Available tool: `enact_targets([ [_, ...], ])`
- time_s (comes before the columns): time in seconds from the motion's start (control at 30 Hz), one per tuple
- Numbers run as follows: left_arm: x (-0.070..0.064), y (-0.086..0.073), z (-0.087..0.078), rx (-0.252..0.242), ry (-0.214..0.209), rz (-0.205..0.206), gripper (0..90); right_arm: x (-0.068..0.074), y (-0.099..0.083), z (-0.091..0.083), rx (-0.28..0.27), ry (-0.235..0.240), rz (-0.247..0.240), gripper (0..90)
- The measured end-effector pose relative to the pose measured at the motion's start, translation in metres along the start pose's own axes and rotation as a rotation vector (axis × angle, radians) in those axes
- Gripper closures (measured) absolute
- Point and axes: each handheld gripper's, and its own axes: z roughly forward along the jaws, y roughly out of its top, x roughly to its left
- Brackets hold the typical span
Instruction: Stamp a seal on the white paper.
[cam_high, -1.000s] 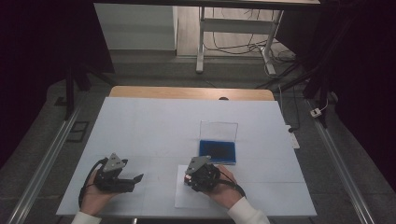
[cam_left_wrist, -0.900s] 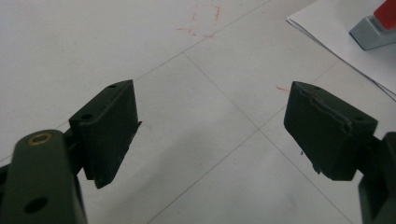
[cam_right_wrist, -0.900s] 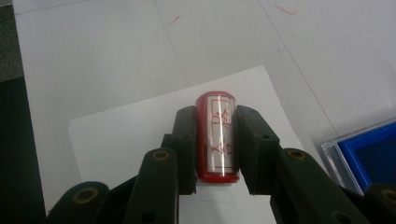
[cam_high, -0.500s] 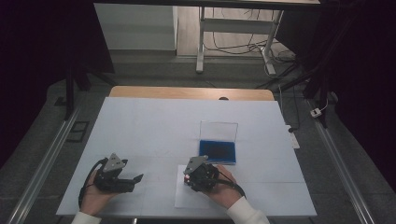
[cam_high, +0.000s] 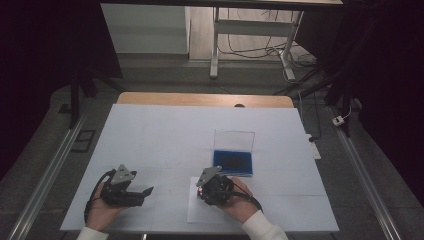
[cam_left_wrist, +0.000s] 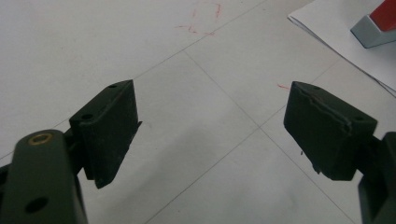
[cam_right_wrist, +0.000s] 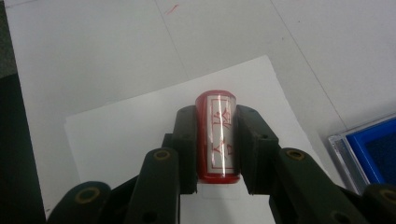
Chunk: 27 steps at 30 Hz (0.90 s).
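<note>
- Red cylindrical stamp (cam_right_wrist: 215, 135) with a white label sits pinched in the right gripper (cam_right_wrist: 215, 140), frame centre, above a white paper sheet (cam_right_wrist: 130, 135).
- Left gripper (cam_left_wrist: 210, 126) spread wide, holding nothing.
- Blue ink pad (cam_high: 233, 161) lies right of centre in the high view.

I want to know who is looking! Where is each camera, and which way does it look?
High view: above the table, looking forward and down; both hands, left gripper, right gripper.
Left gripper view: on that gripper, between open jaws.
Right gripper view: on that gripper, jaws clamping the red stamp.
Shared: white paper, ink pad.
</note>
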Motion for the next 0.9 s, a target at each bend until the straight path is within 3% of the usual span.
enact_targets([
  [0.33, 0.0000, -0.0001, 0.0000, 0.000, 0.000, 0.001, 17.8, -0.0027, -0.0037, 0.0010, -0.029, 0.012, 0.014, 70.4],
  [0.9, 0.0003, -0.0003, 0.0001, 0.003, 0.003, 0.003, 17.7, -0.0032, -0.0031, 0.0014, -0.020, 0.017, 0.020, 70.5],
])
